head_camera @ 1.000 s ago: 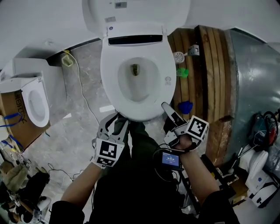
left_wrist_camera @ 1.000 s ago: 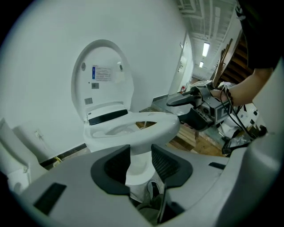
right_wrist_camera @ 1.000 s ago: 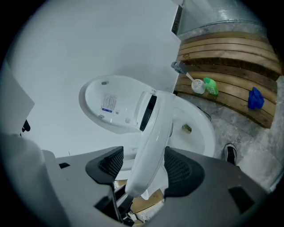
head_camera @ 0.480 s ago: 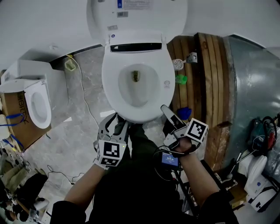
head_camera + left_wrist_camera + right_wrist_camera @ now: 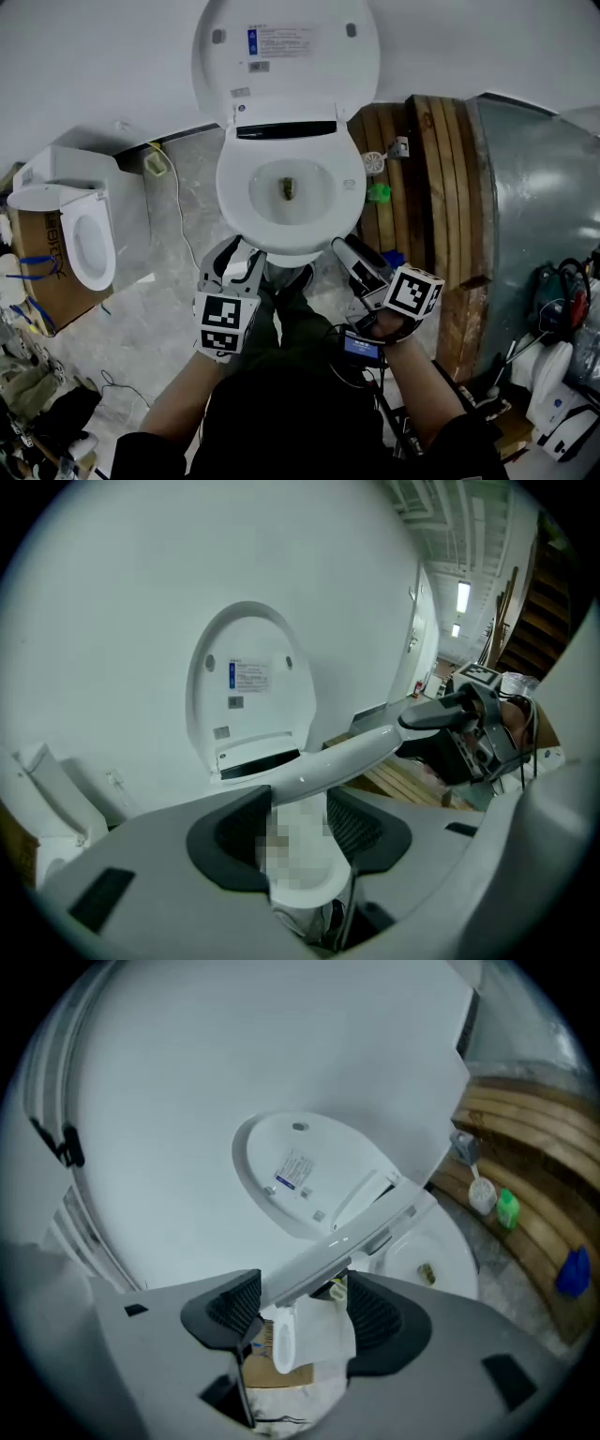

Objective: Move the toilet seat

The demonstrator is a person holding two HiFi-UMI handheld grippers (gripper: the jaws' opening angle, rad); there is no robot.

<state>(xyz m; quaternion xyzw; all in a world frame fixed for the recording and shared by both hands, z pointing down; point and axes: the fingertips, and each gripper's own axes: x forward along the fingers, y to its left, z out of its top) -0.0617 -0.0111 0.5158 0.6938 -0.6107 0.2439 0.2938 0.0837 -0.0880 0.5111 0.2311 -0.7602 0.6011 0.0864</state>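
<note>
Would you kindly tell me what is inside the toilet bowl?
A small yellowish-brown object lies at the bottom of the toilet bowl. The seat hides whatever lies directly beneath it.

I logged open grey floor [image 5: 159,291] left of the toilet [image 5: 281,114], crossed only by a thin cable [image 5: 178,216], with a second toilet [image 5: 80,234] and a cardboard box [image 5: 37,291] closing that side further out. The right side was tight: wooden planks [image 5: 436,187] ran just beside the toilet, a curved metal wall [image 5: 539,216] behind them, a green item [image 5: 379,193] in the narrow gap. Ahead, the raised lid [image 5: 286,52] stood near the white wall [image 5: 94,56], barring the way.
</note>
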